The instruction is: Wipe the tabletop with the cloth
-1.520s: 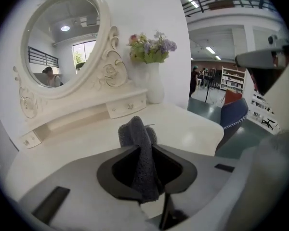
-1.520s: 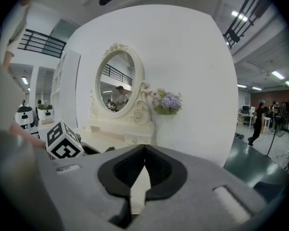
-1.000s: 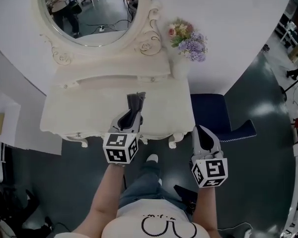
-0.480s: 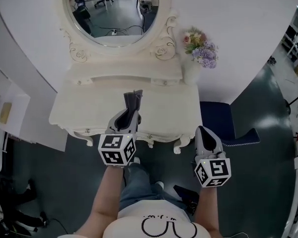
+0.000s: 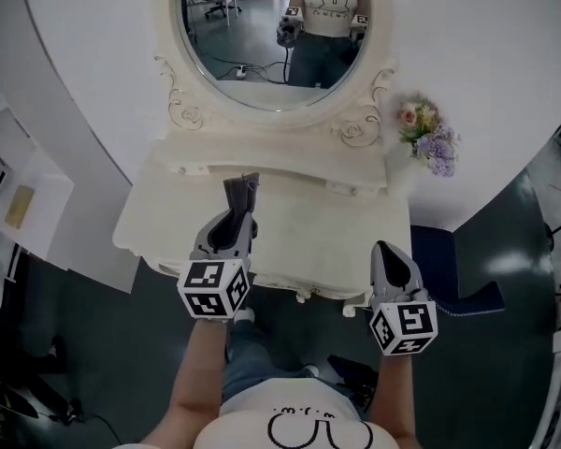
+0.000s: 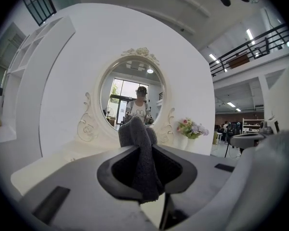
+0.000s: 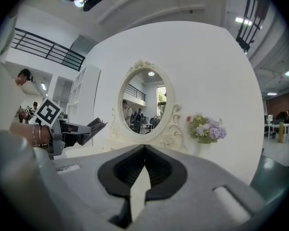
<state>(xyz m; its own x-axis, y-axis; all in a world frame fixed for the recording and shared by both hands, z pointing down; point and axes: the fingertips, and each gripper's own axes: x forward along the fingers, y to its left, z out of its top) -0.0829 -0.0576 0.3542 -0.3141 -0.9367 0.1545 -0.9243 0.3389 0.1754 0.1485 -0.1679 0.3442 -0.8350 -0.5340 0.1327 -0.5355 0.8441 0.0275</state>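
Dressing table is the ref for all positions.

- L gripper: jaws clamped on grey cloth. The cloth's free end sticks up and fwd past the tips. It sits over the table's front-left part, short of the drawer ledge.
- Left gripper view: cloth fills the gap between the jaws and bunches up above L gripper. Can't tell if it touches the top yet; it looks held clear.
- R gripper: jaws closed, tips meeting, nothing betw them; confirmed in right gripper view. It's at the table's front-right edge.

Change over the last sec:
- Table now sits more squarely ahead, and the mirror at its back shows the person's torso.
- R gripper was off the front-right corner, over floor by the blue chair. It's now level w/ the table's front edge.
- L grip on the cloth is unchanged.

Read: still the approach, no wiping yet. Next is prob to lower the cloth onto the top and sweep. Watch the flowers at the back-right corner.
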